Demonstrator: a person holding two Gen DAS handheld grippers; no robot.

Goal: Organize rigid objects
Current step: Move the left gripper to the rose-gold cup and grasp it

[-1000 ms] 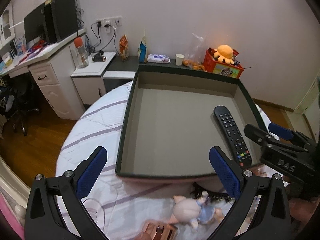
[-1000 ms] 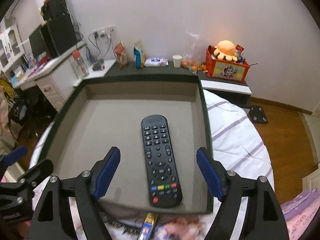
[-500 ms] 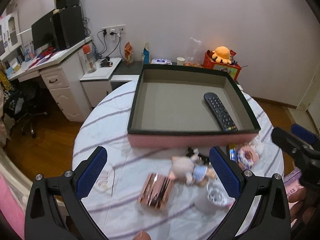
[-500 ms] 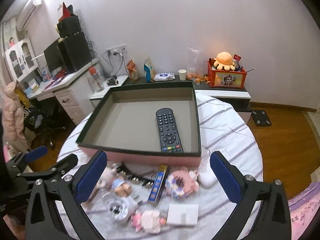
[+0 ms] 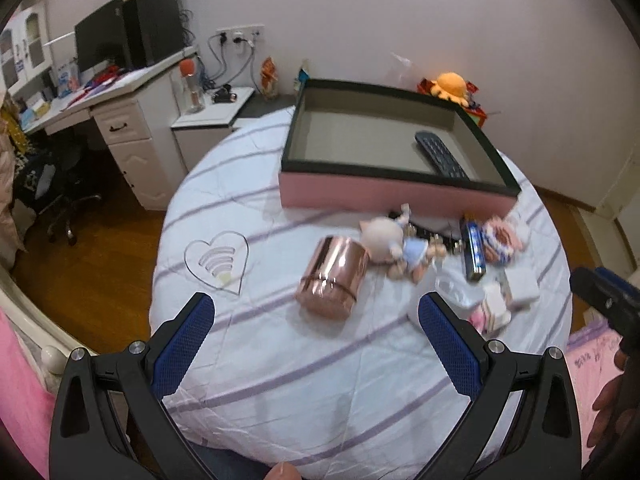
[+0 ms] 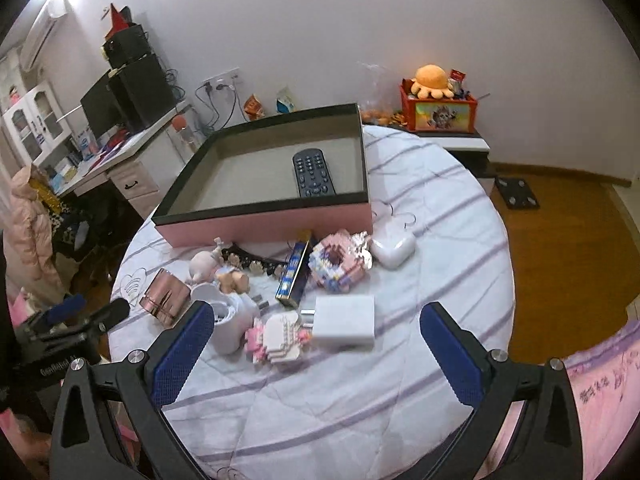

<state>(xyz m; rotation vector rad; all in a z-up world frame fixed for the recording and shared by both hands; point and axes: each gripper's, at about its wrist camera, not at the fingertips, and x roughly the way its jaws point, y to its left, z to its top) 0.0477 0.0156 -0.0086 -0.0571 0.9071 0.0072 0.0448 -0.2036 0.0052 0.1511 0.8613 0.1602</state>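
A pink box with a dark rim stands on the round striped table and holds a black remote. In front of it lie a rose-gold cylinder, a pig doll, a blue bar, a pink brick ring, a white case, a white charger, a pink-white brick figure and a white cup. My left gripper and right gripper are open, empty, above the table's near edge.
A white desk with a monitor and a chair stand to the left. A low cabinet with an orange plush toy in a red box is behind the table. Wooden floor lies around. A heart print marks the cloth.
Both grippers have drawn back from over the box toward the table's near edge, so the loose objects in front of the box now show. Both stayed open.
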